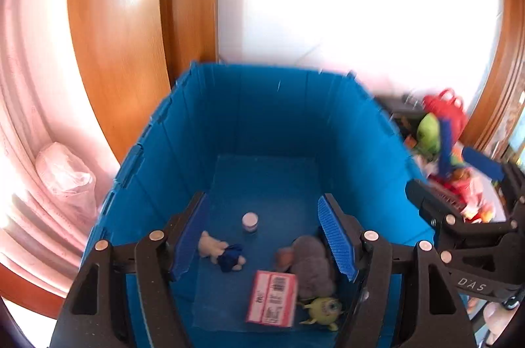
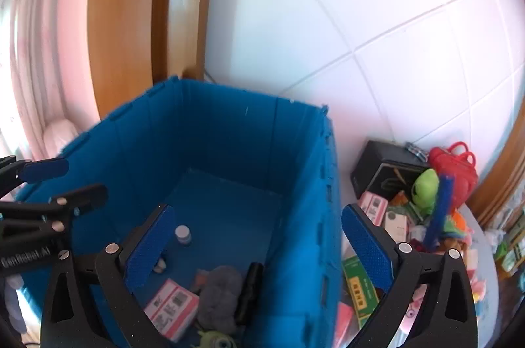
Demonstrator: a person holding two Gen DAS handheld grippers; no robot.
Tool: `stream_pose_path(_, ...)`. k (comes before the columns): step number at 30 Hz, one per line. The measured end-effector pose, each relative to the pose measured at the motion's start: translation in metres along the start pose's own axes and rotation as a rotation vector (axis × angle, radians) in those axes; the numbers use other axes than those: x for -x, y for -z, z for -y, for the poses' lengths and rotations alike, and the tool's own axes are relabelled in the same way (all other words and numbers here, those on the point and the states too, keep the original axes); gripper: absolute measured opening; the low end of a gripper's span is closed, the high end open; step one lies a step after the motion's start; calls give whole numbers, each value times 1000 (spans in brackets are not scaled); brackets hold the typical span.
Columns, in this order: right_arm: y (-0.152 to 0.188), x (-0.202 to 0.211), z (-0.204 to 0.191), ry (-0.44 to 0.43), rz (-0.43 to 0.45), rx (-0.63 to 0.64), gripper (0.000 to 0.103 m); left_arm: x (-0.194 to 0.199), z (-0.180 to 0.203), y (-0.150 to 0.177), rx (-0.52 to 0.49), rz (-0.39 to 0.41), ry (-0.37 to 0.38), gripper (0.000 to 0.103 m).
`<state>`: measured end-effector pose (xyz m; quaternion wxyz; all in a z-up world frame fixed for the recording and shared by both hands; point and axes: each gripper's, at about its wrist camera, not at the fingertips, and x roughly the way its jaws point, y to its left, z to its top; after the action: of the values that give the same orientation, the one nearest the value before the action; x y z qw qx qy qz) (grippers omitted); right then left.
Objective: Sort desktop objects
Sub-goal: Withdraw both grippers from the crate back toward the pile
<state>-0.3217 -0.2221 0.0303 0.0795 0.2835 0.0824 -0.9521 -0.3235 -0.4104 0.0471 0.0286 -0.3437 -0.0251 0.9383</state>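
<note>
Left hand-held gripper hung over the blue bin, jaws parted, nothing between the pads. Below it, on the bin floor, left to right: a white-and-blue soft toy, a small white-capped jar, a pink-edged carton lying flat, a grey plush touching the carton, a green one-eyed figure at the near edge. In the right wrist view a black cylinder leaned beside the grey plush, against the bin wall.

Right hand-held gripper stood spread at its widest, empty, straddling the bin's right wall, one pad over the inside, the other over the heap outside.

Judgement: sorting partly done. A handful of items already binned; both tools free.

Left to do: the pile right of the bin, on the desk: a black box, pink and green cartons, a green plush, a red basket. Well over half apparently remained outside.
</note>
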Motion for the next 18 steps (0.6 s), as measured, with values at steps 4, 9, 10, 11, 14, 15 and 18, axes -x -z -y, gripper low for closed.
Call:
stream_pose_path(4,23,38,17,-15,64,-39,103,29,21,20,9,98,-8,68)
stream_pose_path(9,57,69,57,46,93,-115,103,33,49,39,14,86,95,68)
stream_pose_path(10,62,73,67,56,94,-129,103,35,56,41,12,88,104,68)
stream_pose_path(11,71,78,75,67,93,-144,103,37,64,43,4,93,111,68)
stream_pose_path(14,96,90,114,127,75,-207,103,45,91,48,-28,122,128,68)
stream_pose_path(15,103,93,124,150,68,-222,103,48,101,50,-38,134,136,68)
stream_pose_path(18,128,103,166,224,34,-281,103,60,133,57,-71,161,168,68)
